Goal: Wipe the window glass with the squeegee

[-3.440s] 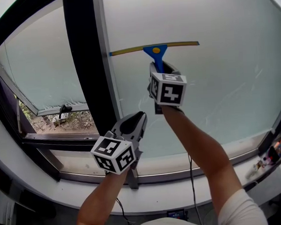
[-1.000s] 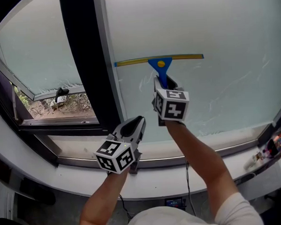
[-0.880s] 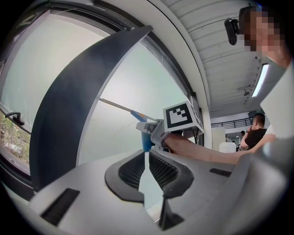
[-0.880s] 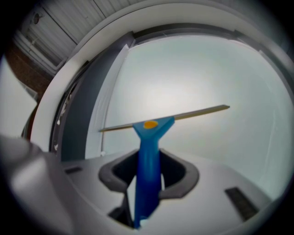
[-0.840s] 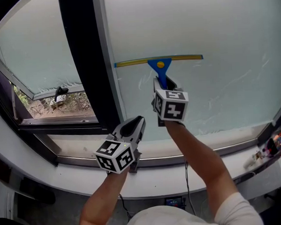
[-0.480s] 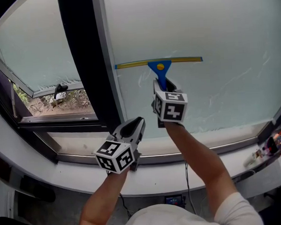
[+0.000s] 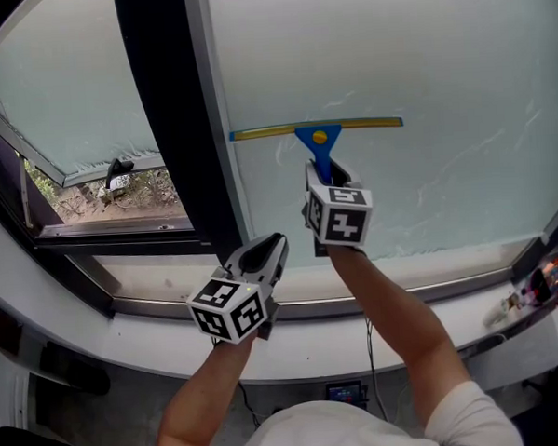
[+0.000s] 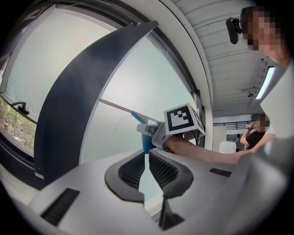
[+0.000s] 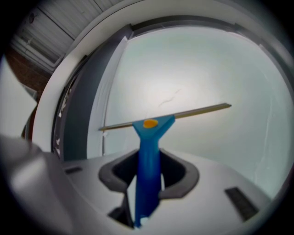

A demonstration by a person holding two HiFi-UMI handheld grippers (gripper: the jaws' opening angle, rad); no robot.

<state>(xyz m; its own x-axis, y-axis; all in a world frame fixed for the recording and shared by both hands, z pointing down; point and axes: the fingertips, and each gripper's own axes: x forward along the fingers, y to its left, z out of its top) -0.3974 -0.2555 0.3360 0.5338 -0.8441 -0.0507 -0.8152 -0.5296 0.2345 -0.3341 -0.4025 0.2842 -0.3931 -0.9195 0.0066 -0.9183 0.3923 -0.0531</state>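
Nearest the body, the left gripper is idling, fingers together on nothing (a spare hand). Beyond, the right gripper is clamping the squeegee by its blue handle, blade lying level on the window glass. A wiping stroke looks under way, needing an even downward pull.

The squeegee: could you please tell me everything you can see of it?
The squeegee has a blue, plastic-looking handle that widens into a triangular head with a round orange spot. A long, thin yellowish blade bar runs level across the top. The handle points down and is clamped between the jaws of the right gripper. The blade appears to rest against the frosted window glass, its left end close to the dark frame post.
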